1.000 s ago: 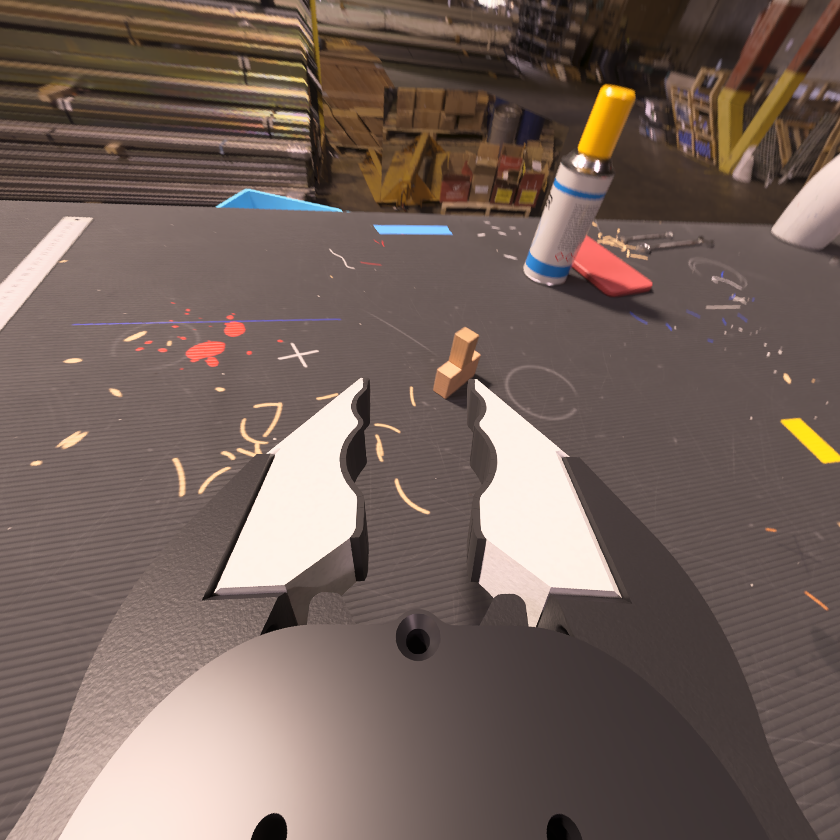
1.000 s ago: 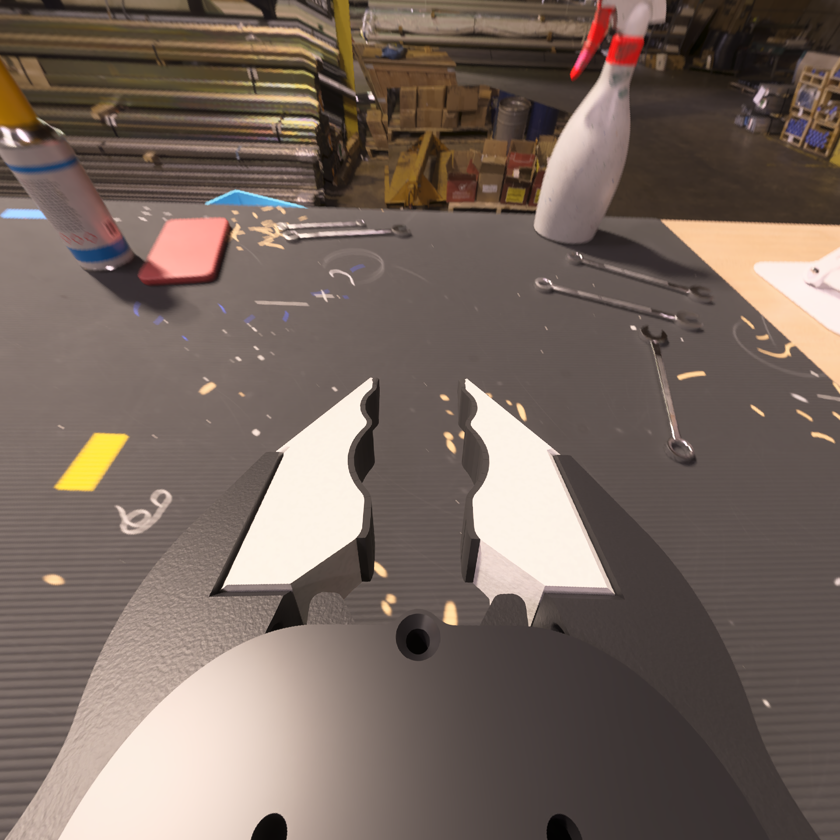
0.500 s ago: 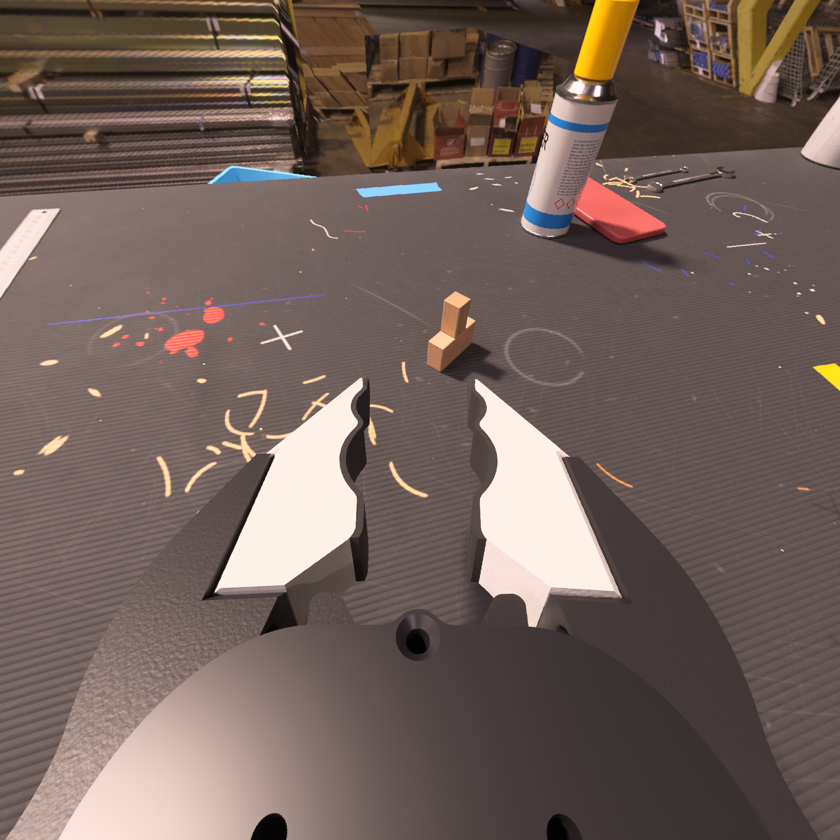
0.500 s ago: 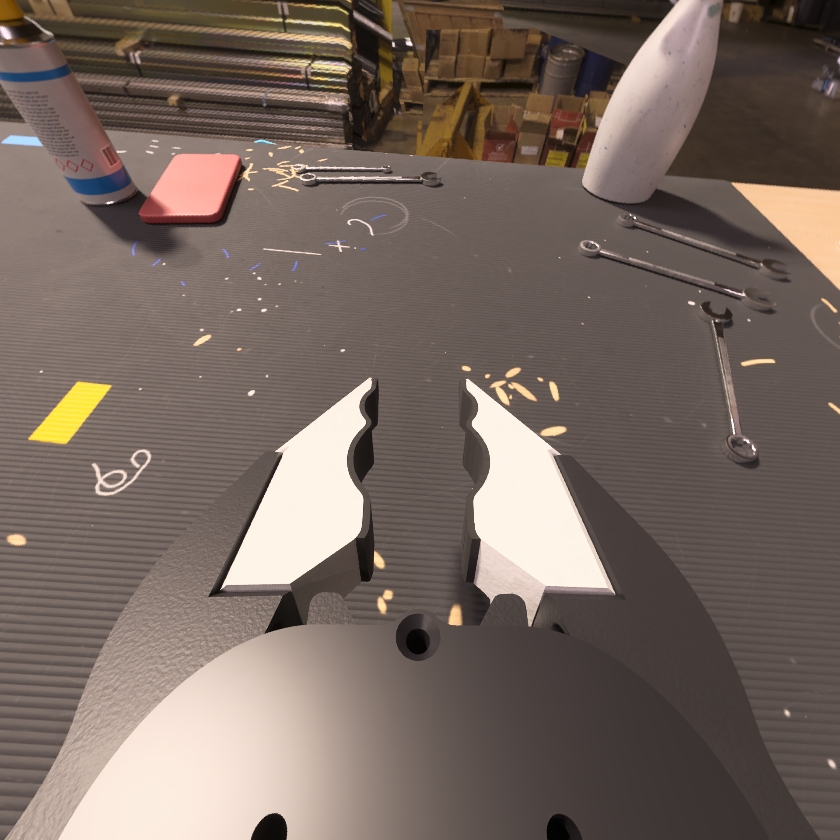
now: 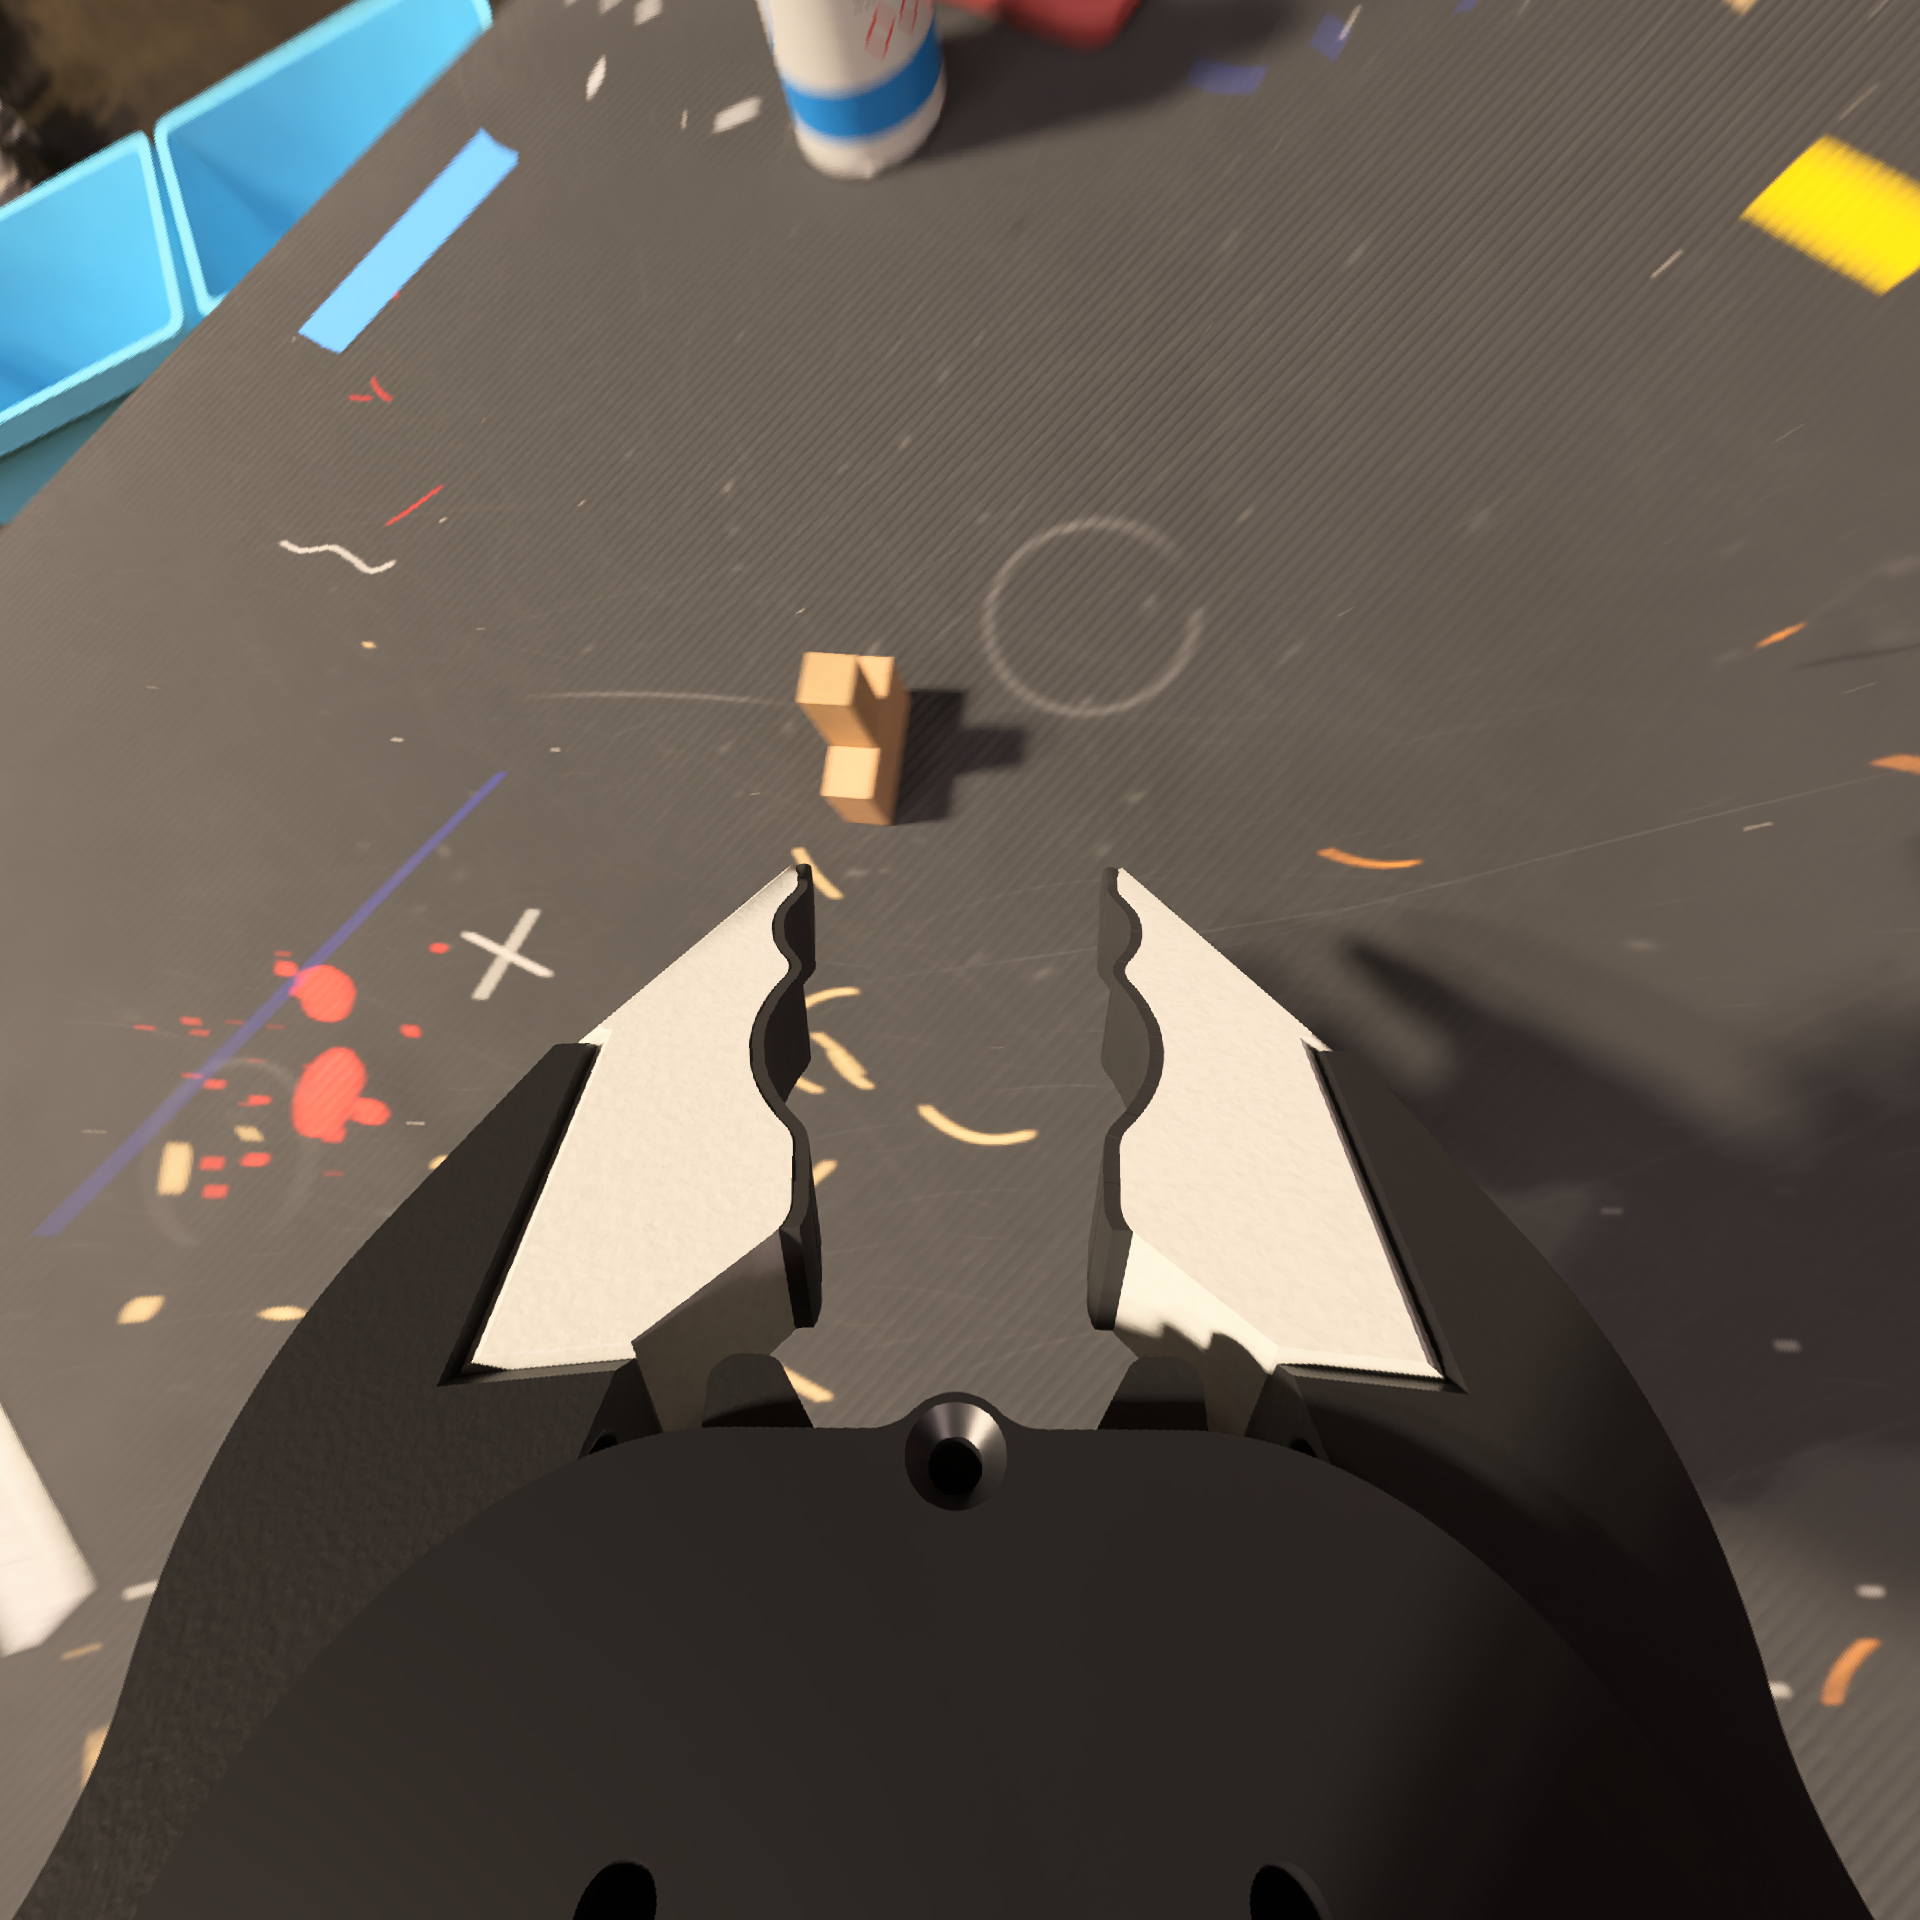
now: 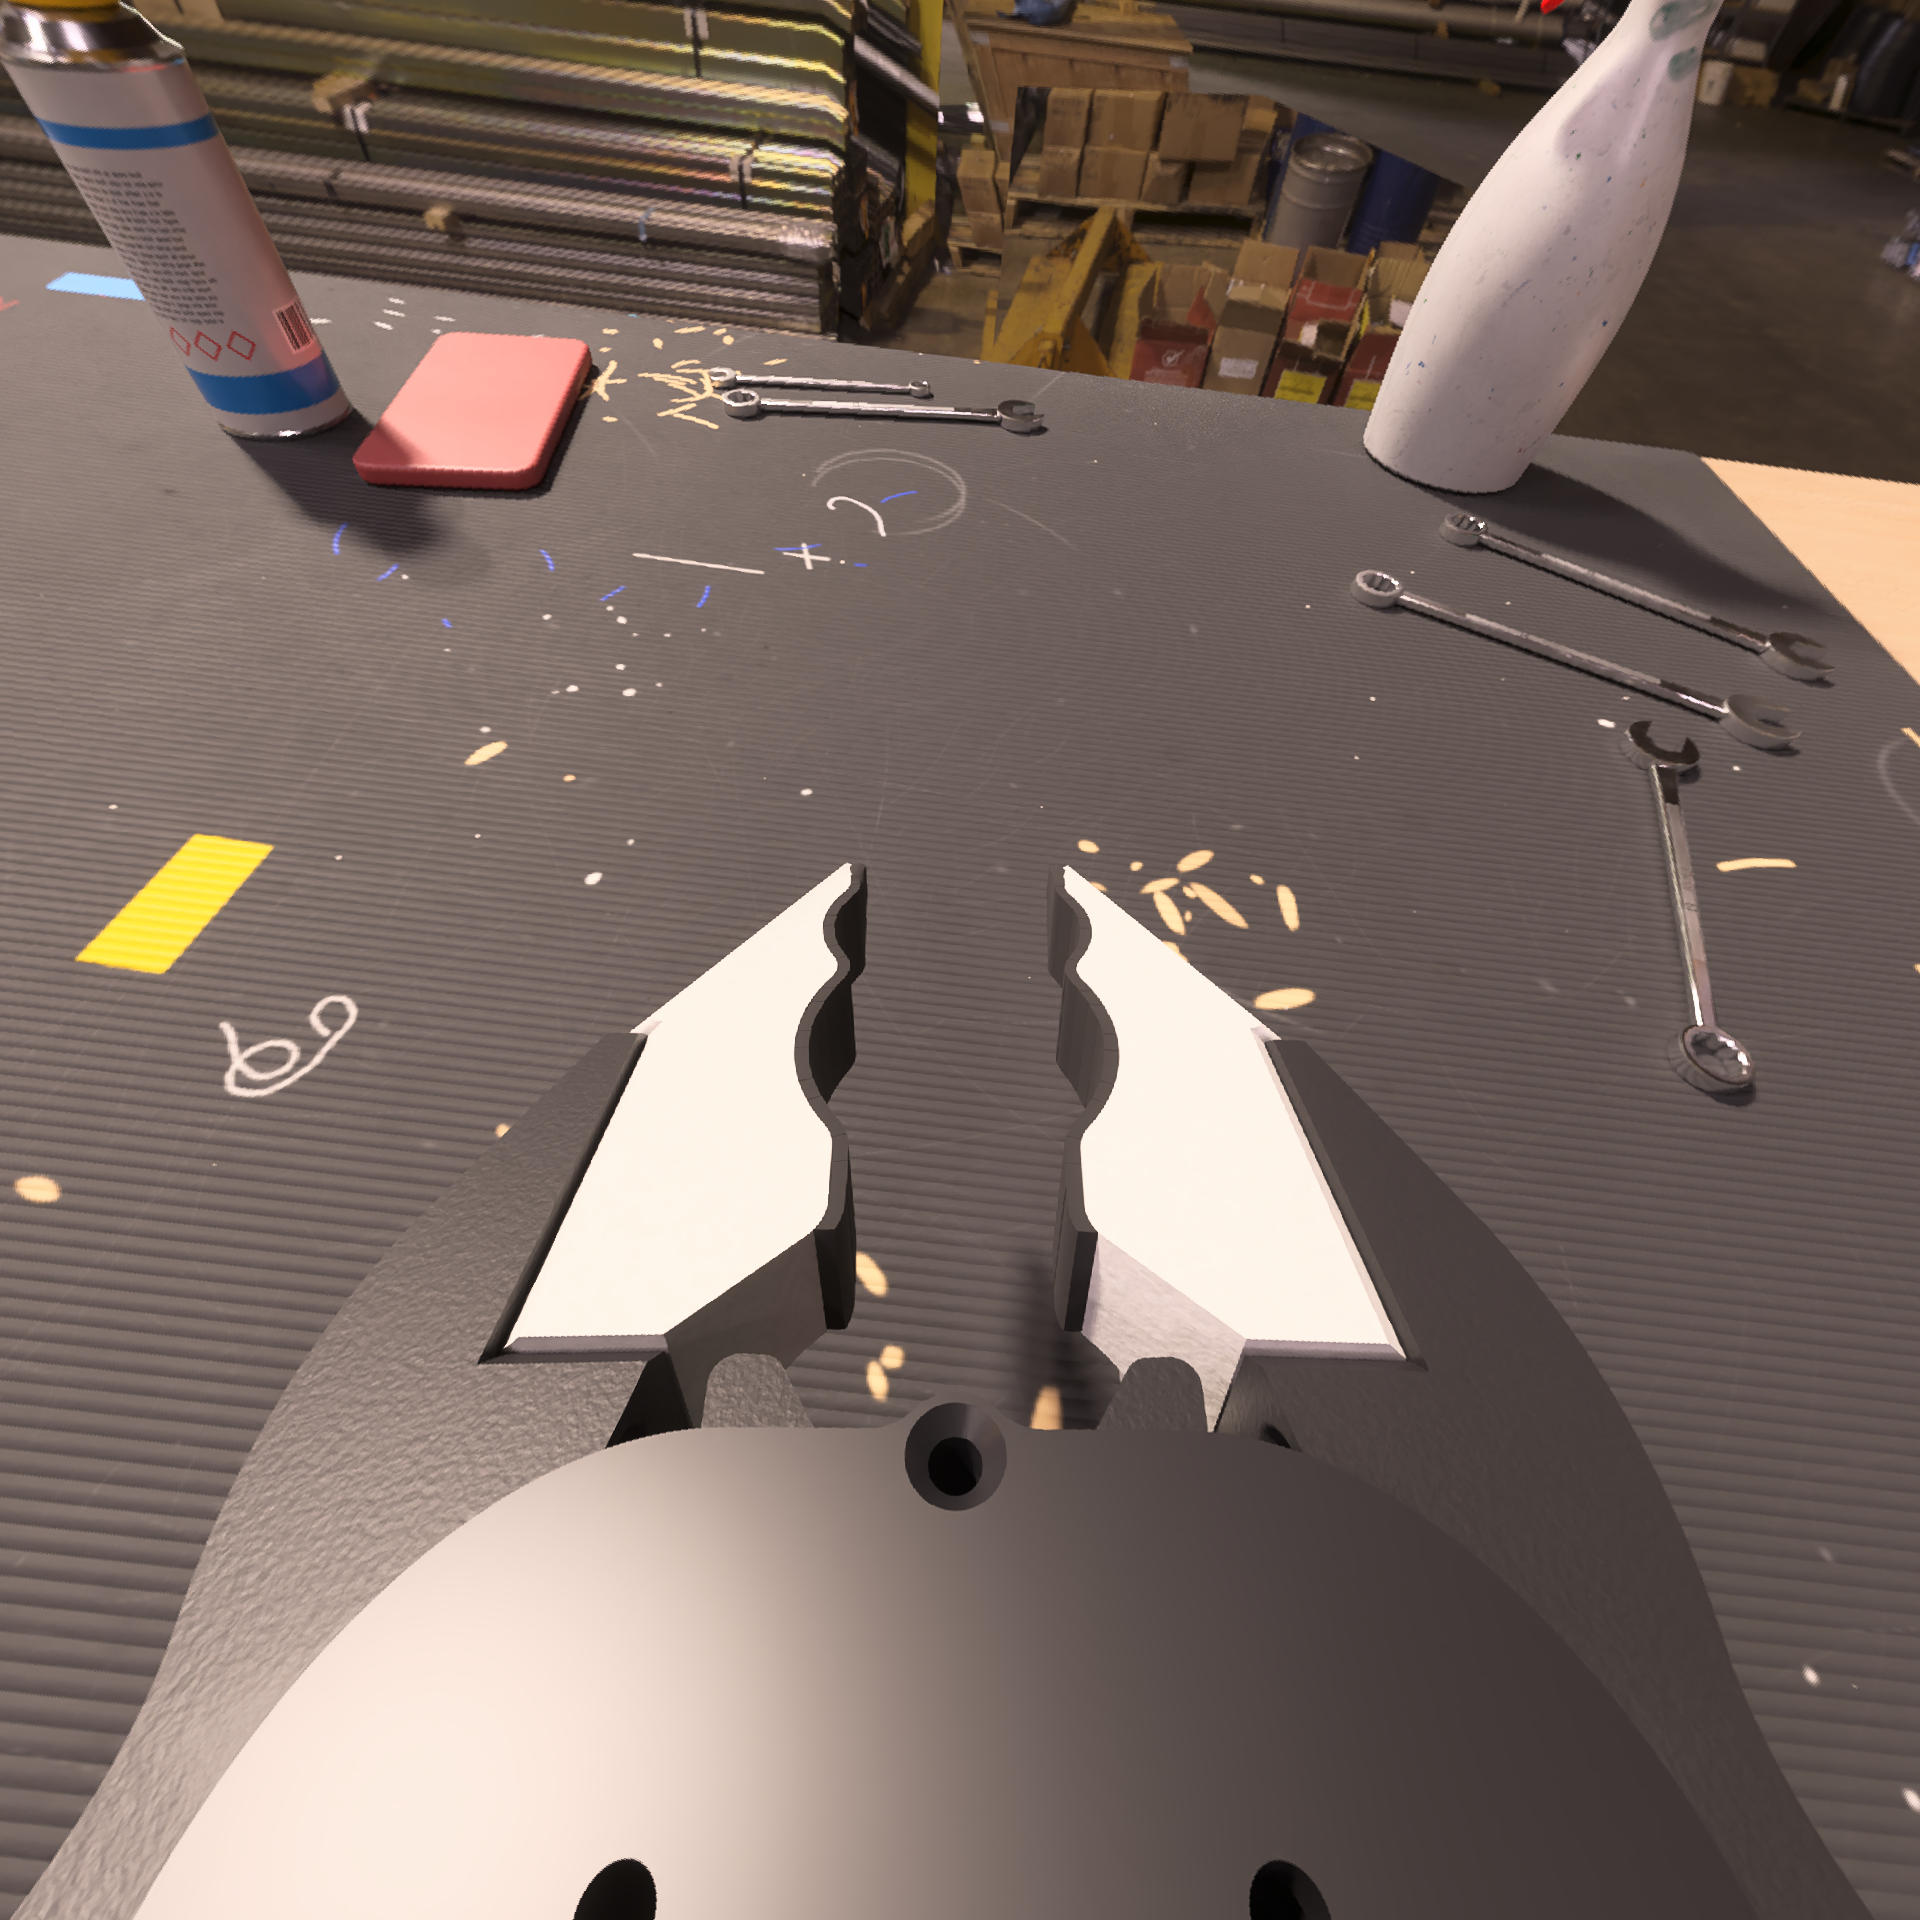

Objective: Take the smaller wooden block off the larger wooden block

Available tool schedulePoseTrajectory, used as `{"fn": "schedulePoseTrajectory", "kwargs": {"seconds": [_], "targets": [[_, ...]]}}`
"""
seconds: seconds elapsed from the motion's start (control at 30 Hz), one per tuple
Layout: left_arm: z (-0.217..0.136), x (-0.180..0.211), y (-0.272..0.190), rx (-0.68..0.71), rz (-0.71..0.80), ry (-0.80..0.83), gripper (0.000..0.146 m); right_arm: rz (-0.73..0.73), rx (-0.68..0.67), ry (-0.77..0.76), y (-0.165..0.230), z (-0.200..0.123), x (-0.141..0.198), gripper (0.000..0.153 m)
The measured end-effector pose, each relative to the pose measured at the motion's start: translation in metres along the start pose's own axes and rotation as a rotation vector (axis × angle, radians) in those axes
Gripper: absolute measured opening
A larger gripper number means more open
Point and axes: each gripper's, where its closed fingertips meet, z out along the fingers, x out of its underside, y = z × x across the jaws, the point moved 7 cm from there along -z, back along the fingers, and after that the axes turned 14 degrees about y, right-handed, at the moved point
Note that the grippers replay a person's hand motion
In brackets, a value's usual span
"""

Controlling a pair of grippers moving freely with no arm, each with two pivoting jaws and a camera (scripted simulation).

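Overhead, left hand-held gripper [image 5: 954,878] gaped wide, empty, near two stacked tan wooden blocks [image 5: 854,732]; right hand-held gripper [image 6: 956,873] narrower, empty; five steel wrenches [image 6: 1683,894] on dark ribbed table [image 6: 935,707].

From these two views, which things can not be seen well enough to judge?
- Wooden blocks: left wrist view only, small and blurred; the seam between them is unclear.
- Spray can: top cut by the upper edge in both views.
- White bottle: right wrist view, its top leaves the frame.
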Motion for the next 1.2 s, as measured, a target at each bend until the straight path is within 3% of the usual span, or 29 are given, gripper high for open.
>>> {"fn": "schedulePoseTrajectory", "kwargs": {"seconds": [0.07, 0.27, 0.4, 0.43, 0.5, 0.63, 0.73, 0.83, 1.03, 1.13, 1.2], "targets": [[0.011, -0.015, 0.015, -0.032, 0.046, 0.107, 0.055, 0.014, -0.014, 0.0, -0.001, 0.001, 0.0, 0.035], [0.054, -0.044, 0.04, 0.134, 0.067, 0.335, 0.055, 0.014, -0.014, 0.019, -0.002, 0.002, 0.003, 0.035], [0.077, -0.052, 0.046, 0.099, 0.091, 0.415, 0.053, 0.008, -0.014, 0.041, -0.003, 0.004, 0.006, 0.035], [0.08, -0.054, 0.045, 0.115, 0.095, 0.408, 0.047, 0.006, -0.012, 0.045, -0.003, 0.004, 0.007, 0.035], [0.082, -0.056, 0.044, 0.15, 0.085, 0.407, 0.02, 0.003, -0.009, 0.047, -0.003, 0.004, 0.008, 0.035], [0.074, -0.052, 0.047, 0.138, 0.086, 0.427, 0.014, -0.009, -0.005, 0.021, 0.001, -0.003, 0.004, 0.034], [0.057, -0.048, 0.056, 0.174, 0.002, 0.327, 0.014, -0.012, -0.034, -0.054, 0.012, -0.013, -0.009, 0.033], [0.028, -0.047, 0.071, 0.271, -0.209, 0.117, 0.014, -0.036, -0.126, -0.168, 0.036, -0.024, -0.027, 0.033], [-0.012, -0.047, 0.077, 0.705, -0.627, -0.247, 0.014, -0.127, -0.401, -0.296, 0.12, -0.022, -0.056, 0.033], [-0.013, -0.065, 0.049, 0.944, -0.637, -0.294, 0.014, -0.236, -0.542, -0.28, 0.167, -0.008, -0.076, 0.033], [-0.008, -0.082, 0.021, 1.032, -0.575, -0.267, 0.014, -0.323, -0.606, -0.269, 0.194, 0.001, -0.091, 0.033]]}}
